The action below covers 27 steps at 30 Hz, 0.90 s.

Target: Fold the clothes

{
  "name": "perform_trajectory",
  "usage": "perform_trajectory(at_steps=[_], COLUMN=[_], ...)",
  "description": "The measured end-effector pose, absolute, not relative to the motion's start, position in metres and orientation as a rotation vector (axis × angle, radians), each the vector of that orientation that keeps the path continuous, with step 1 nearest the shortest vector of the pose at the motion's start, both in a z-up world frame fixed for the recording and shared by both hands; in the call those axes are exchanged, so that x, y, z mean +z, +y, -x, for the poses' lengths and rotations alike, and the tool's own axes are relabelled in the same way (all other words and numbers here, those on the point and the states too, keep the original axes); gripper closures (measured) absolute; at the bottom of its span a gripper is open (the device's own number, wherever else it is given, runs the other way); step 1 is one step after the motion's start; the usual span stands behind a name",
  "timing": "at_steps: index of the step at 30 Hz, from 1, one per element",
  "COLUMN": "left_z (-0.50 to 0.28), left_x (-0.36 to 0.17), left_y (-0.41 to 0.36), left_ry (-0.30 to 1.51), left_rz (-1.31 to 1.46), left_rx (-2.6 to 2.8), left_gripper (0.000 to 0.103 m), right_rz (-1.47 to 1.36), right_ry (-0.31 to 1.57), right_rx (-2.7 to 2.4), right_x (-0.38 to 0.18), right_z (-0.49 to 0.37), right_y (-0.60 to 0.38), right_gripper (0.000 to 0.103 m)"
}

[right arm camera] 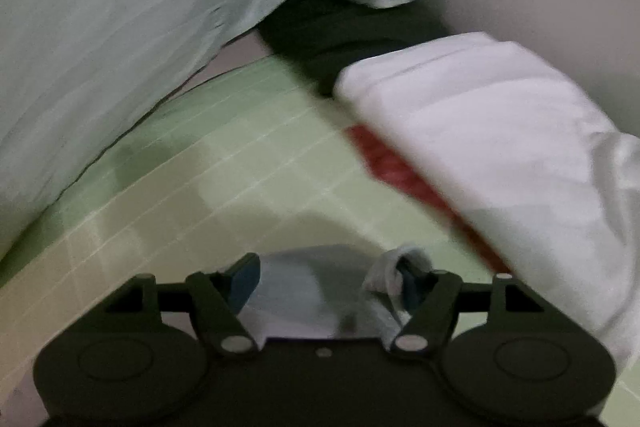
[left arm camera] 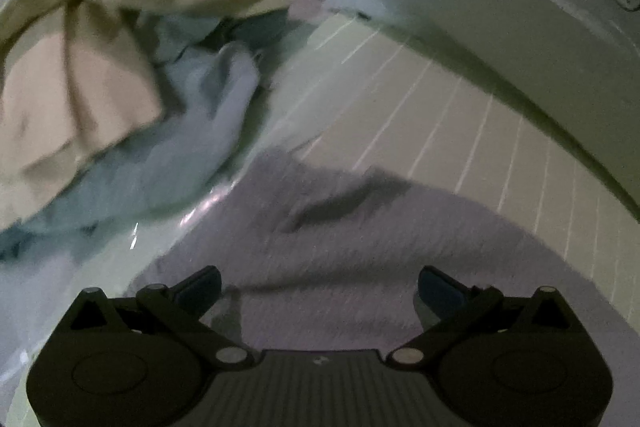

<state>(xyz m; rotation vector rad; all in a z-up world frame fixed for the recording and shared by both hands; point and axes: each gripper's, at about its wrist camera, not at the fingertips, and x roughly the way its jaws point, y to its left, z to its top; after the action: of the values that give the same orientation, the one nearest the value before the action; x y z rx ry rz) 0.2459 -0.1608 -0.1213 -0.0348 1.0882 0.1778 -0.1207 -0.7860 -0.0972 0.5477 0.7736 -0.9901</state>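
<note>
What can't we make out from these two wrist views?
- Left wrist: the beige garment and blue garment are motion-blurred, so their types are unclear.
- Left wrist: the grey cloth is partly covered by the left claw; its near edge is hidden.
- Right wrist: whether the pale cloth is pinched by the right claw is unclear.
- Right wrist: the red item is mostly covered by the white garment.

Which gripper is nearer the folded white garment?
Right. The right gripper sits just left of the folded white garment; the left gripper hovers over a lilac cloth, white garment out of view.
</note>
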Motion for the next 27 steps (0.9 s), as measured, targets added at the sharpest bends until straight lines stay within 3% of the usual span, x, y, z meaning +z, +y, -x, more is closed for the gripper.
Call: perform_trajectory(at_steps=[8,10,11,12,13,14,15,16,27], left_z=[-0.279,-0.278,-0.278,-0.277,-0.277,-0.276,-0.276,-0.278,-0.294], left_x=[-0.134,-0.134,-0.134,-0.134,-0.134,-0.134,-0.134,-0.132,-0.112], left_y=[-0.165,-0.165,-0.165,-0.165,-0.165,-0.165,-0.165,-0.163,-0.149], left_ry=[1.120,1.101,1.092,1.082,1.073,1.063,1.054,1.047,0.960], left_rz=[0.038,0.035,0.033,0.031,0.030,0.028,0.028,0.049,0.093], left_rx=[0.192,0.198,0.202,0.205,0.208,0.211,0.214,0.197,0.132], left_gripper=[0.003,0.020,0.024,0.034,0.051,0.062,0.092,0.102,0.103], right_rz=[-0.619,-0.604,-0.589,-0.563,-0.535,-0.507,-0.494,-0.496,-0.301], right_ry=[0.819,0.836,0.843,0.851,0.859,0.864,0.863,0.852,0.574], right_rx=[-0.999,-1.004,-1.006,-1.011,-1.009,-0.999,-0.983,-0.964,-0.927], right_x=[-0.122,-0.122,-0.122,-0.121,-0.119,-0.118,-0.116,-0.113,-0.035], right_z=[0.082,0.079,0.079,0.079,0.080,0.081,0.082,0.083,0.059], right_y=[-0.787,-0.785,-0.784,-0.782,-0.781,-0.779,-0.779,-0.780,-0.783], right_gripper=[0.019,0.021,0.031,0.050,0.059,0.080,0.092,0.092,0.094])
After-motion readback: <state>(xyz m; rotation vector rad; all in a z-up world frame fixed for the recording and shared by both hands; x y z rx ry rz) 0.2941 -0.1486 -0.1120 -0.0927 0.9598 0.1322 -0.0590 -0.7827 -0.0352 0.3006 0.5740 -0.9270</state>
